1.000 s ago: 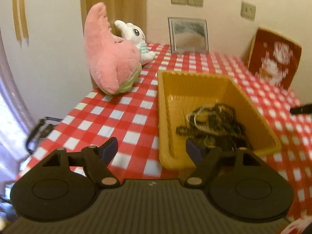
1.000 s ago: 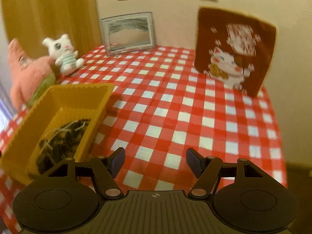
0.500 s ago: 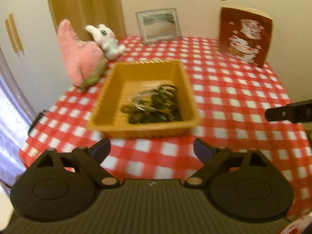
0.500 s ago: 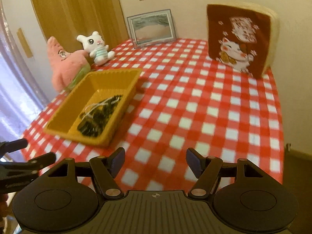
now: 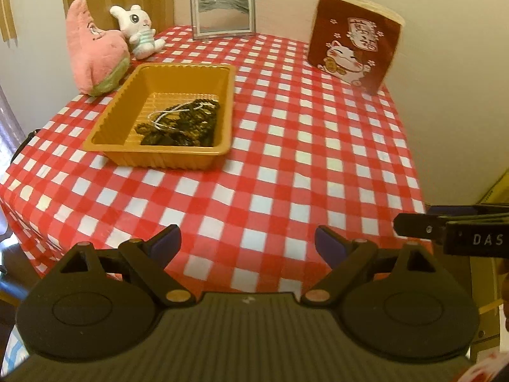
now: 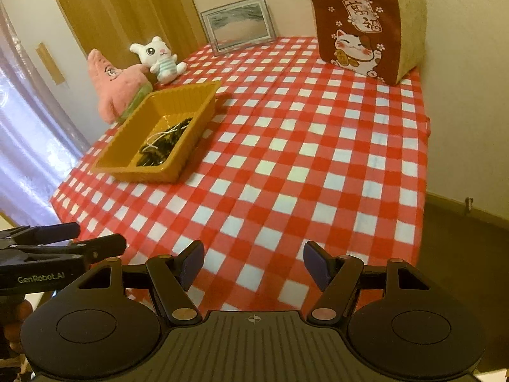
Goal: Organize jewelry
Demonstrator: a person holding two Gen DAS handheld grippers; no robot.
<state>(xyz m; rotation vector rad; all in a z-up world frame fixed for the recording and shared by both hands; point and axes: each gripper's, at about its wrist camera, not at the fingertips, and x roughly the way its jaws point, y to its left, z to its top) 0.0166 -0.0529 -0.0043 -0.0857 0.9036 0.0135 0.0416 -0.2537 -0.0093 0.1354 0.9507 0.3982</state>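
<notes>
A yellow plastic tray (image 5: 108, 117) (image 6: 203, 102) sits on the left part of the red-and-white checked table. Inside it lies a dark tangle of jewelry (image 5: 184, 124) (image 6: 162, 146) with a thin silver chain on top. My left gripper (image 5: 246, 243) is open and empty, held above the table's near edge, well back from the tray. My right gripper (image 6: 251, 262) is open and empty, also above the near edge. The left gripper also shows at the left of the right wrist view (image 6: 73, 238).
A pink star plush (image 5: 92, 51) and a white bunny plush (image 5: 136, 28) stand behind the tray. A picture frame (image 5: 222, 14) leans on the back wall. A brown lucky-cat cushion (image 5: 353, 41) stands at the back right. The table (image 5: 286, 159) drops off at the right.
Both grippers have pulled back and up from the tray to the table's near edge. The tray now looks far smaller. Both stay open and empty.
</notes>
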